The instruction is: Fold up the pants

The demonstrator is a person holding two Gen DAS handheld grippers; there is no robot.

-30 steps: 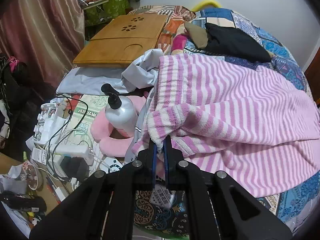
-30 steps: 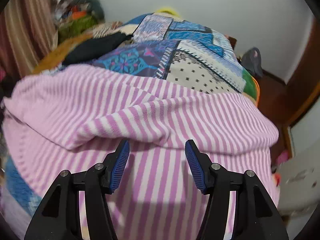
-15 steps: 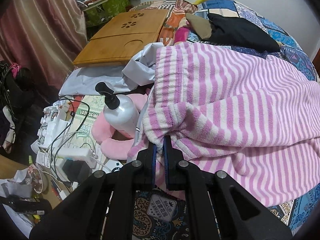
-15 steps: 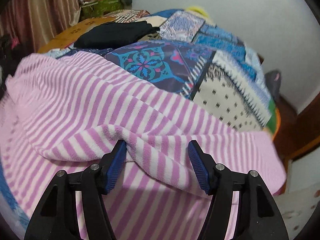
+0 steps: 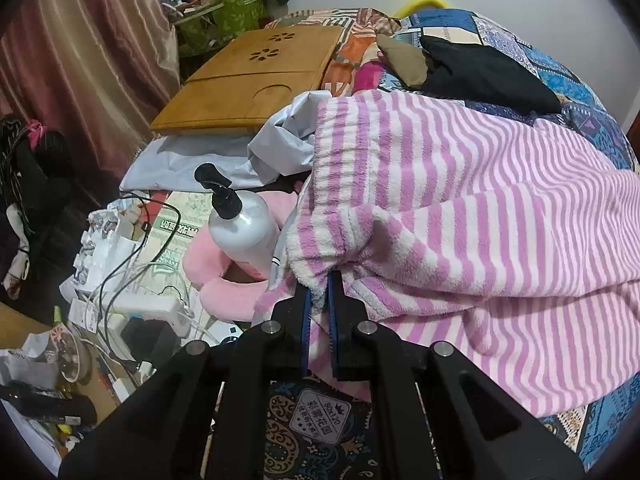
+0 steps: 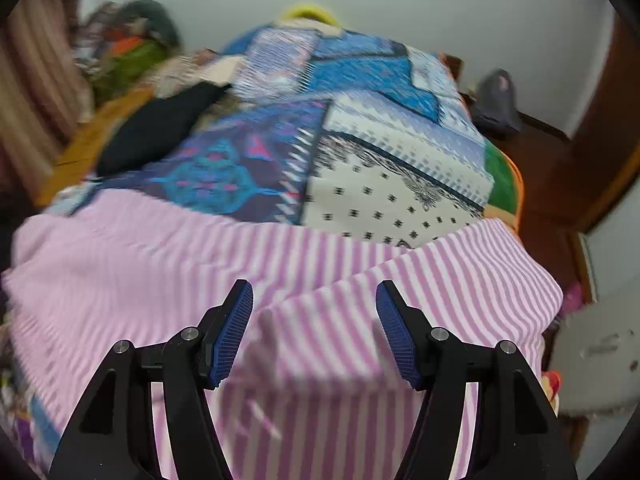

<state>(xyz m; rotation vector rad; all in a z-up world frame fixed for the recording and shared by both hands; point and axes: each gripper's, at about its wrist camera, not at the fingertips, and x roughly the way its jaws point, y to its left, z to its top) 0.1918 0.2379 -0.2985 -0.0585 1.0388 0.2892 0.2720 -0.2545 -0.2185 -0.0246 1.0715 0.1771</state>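
Note:
Pink-and-white striped fleece pants [image 5: 460, 216] lie spread on a patchwork bed quilt [image 5: 592, 120]. My left gripper [image 5: 319, 284] is shut on a bunched corner of the pants near the waistband, at the bed's left edge, with a fold lifted over the lower layer. In the right wrist view the pants [image 6: 280, 280] lie flat below my right gripper [image 6: 314, 300], which is open and empty just above the fabric near a fold edge. That view is blurred.
Left of the bed are a white pump bottle [image 5: 244, 228], a pink cushion [image 5: 216, 280], cables and a power strip [image 5: 148, 304]. A wooden lap desk [image 5: 256, 80] and black clothes [image 5: 480, 68] lie farther back. The bed's right edge [image 6: 508, 184] drops to the floor.
The left gripper has carried the held pants corner slightly farther over the lower layer. The right gripper stayed open and moved over the pants, its view swinging and blurring.

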